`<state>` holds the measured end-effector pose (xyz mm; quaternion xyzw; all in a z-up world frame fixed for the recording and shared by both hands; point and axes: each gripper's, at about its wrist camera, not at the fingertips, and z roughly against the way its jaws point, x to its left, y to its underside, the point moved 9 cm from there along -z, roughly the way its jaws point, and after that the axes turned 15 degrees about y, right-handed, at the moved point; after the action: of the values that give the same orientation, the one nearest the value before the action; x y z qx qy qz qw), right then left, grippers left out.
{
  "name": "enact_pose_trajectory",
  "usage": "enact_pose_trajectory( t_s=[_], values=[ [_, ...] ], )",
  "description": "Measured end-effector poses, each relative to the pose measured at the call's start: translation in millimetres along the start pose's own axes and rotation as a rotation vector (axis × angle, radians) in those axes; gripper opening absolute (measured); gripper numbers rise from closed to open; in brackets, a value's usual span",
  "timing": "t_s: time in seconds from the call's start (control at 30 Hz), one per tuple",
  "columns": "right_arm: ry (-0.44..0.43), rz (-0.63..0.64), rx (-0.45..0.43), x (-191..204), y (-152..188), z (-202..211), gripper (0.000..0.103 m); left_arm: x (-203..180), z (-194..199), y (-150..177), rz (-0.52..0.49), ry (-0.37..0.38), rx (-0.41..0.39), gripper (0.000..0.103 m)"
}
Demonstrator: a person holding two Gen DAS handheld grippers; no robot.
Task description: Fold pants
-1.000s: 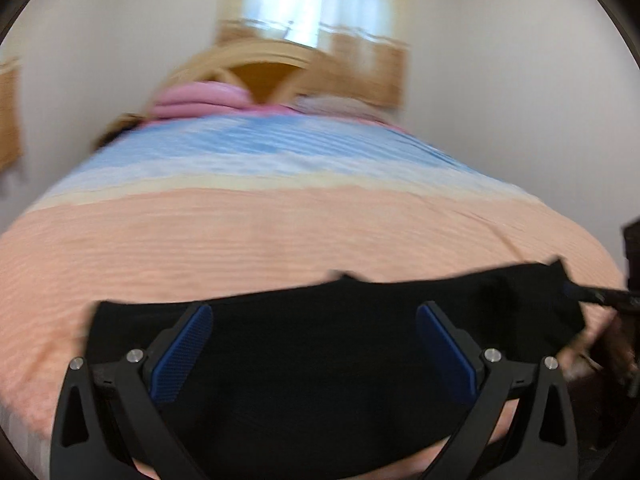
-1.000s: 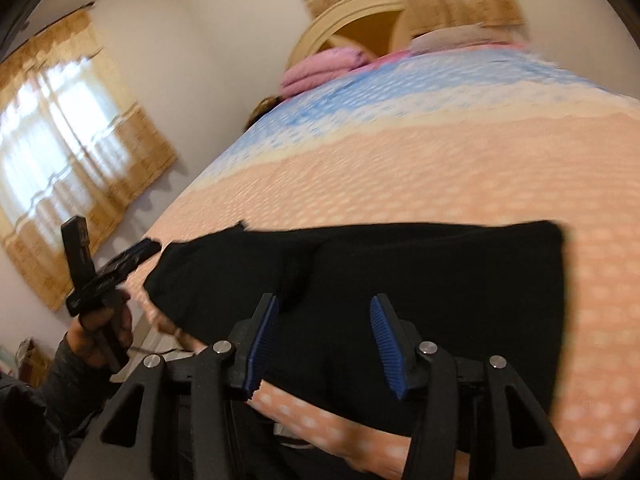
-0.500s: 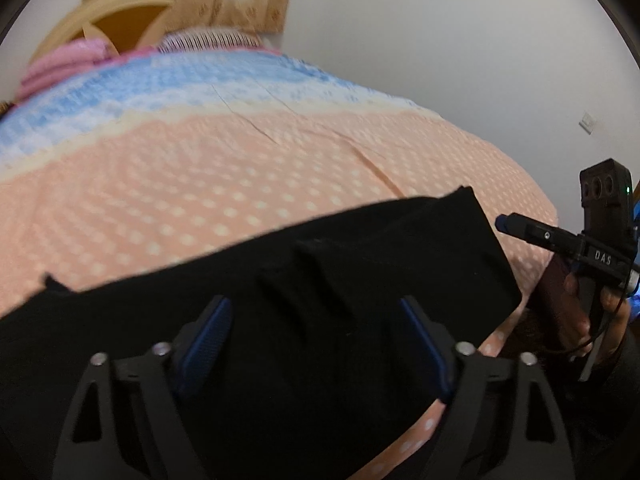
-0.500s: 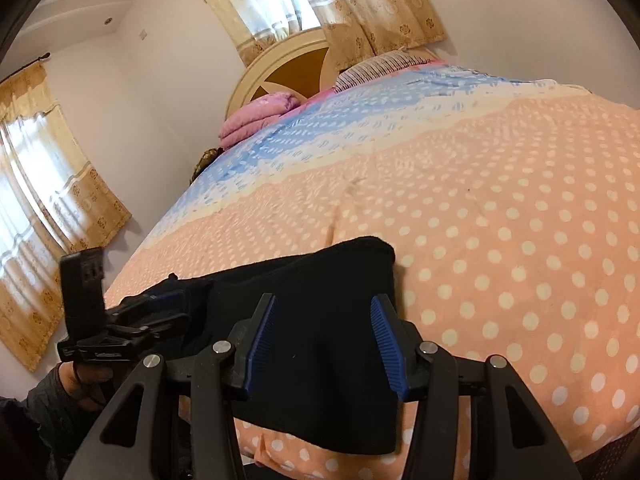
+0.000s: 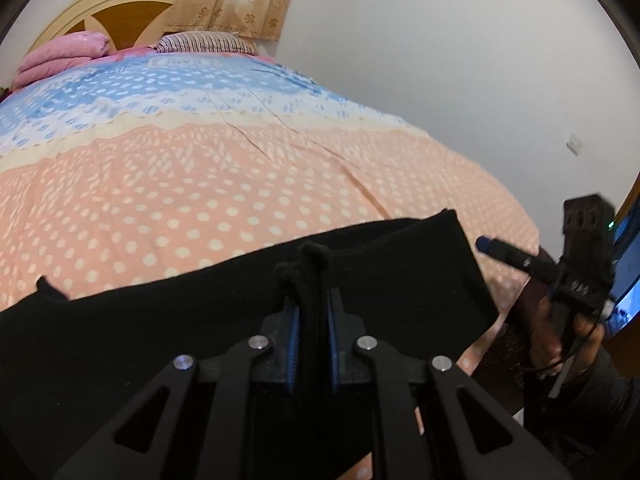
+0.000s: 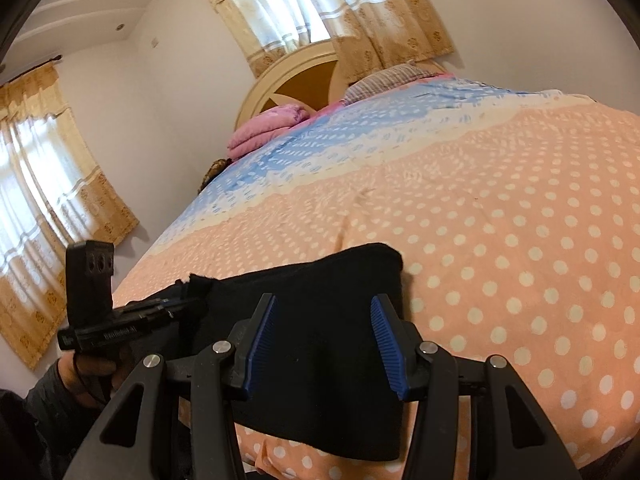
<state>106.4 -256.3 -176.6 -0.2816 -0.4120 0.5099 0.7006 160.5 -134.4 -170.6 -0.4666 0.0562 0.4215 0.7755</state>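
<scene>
Left gripper (image 5: 313,330) clamped pants (image 5: 168,344) fold near bed (image 5: 200,184) front edge; right gripper (image 6: 322,346) half-open, empty, over pants. Best lift gently, keep edges aligned.

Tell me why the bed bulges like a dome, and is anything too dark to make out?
Left wrist view: the fisheye lens domes the peach polka-dot bedspread; the black pants are featureless. Right wrist view: same bulge, bright sunlit beige curtains.

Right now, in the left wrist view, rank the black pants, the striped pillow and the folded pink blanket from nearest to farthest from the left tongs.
1. Black pants: pinched in the left tongs, bed's near edge.
2. Striped pillow and folded pink blanket: both at the headboard, blanket to the left; too close to call.
</scene>
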Motion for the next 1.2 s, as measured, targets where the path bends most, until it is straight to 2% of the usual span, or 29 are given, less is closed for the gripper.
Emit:
enact_pose_trajectory(
  t_s=[0.13, 0.23, 0.33, 0.5, 0.57, 0.63, 0.7, 0.77, 0.8, 0.87, 0.93, 1.0, 1.07, 1.13, 1.2],
  values=[
    [0.008, 0.024, 0.019, 4, 8, -8, 0.051, 16, 2, 9, 0.048, -0.023, -0.002, 0.013],
    [-0.004, 0.034, -0.025, 11, 0, 0, 0.051, 21, 4, 12, 0.073, -0.019, -0.015, 0.013],
    [0.017, 0.054, -0.049, 16, -10, -3, 0.057, 22, 9, 7, 0.074, -0.022, -0.036, 0.013],
    [0.061, 0.075, 0.024, 11, -11, -41, 0.057, 26, 20, 3, 0.067, -0.041, -0.062, 0.013],
    [0.056, 0.104, 0.068, 10, -5, -58, 0.058, 34, 15, 7, 0.075, -0.053, -0.048, 0.013],
    [0.057, 0.111, 0.055, 11, -5, -55, 0.058, 39, 8, 14, 0.084, -0.065, -0.022, 0.016],
    [0.069, 0.127, 0.043, 12, -7, -47, 0.058, 39, 8, 16, 0.086, -0.072, -0.035, 0.018],
    [0.087, 0.123, 0.042, 10, -5, -34, 0.058, 37, 9, 15, 0.078, -0.079, -0.034, 0.026],
    [0.083, 0.117, 0.051, 9, -2, -26, 0.058, 36, 11, 15, 0.071, -0.089, -0.032, 0.034],
    [0.058, 0.116, 0.076, 10, 7, -11, 0.058, 33, 16, 17, 0.052, -0.114, -0.034, 0.053],
    [0.028, 0.146, 0.114, 14, 25, 5, 0.058, 31, 23, 19, 0.029, -0.147, -0.051, 0.08],
    [0.027, 0.2, 0.17, 16, 46, 9, 0.058, 34, 26, 24, 0.018, -0.181, -0.055, 0.085],
    [0.063, 0.273, 0.224, 12, 69, 3, 0.058, 39, 23, 31, 0.024, -0.193, -0.039, 0.085],
    [0.083, 0.322, 0.186, 12, 74, 2, 0.058, 41, 23, 33, 0.018, -0.205, -0.042, 0.085],
    [0.085, 0.299, 0.198, 13, 70, 3, 0.058, 39, 23, 33, 0.005, -0.216, -0.033, 0.085]
  ],
)
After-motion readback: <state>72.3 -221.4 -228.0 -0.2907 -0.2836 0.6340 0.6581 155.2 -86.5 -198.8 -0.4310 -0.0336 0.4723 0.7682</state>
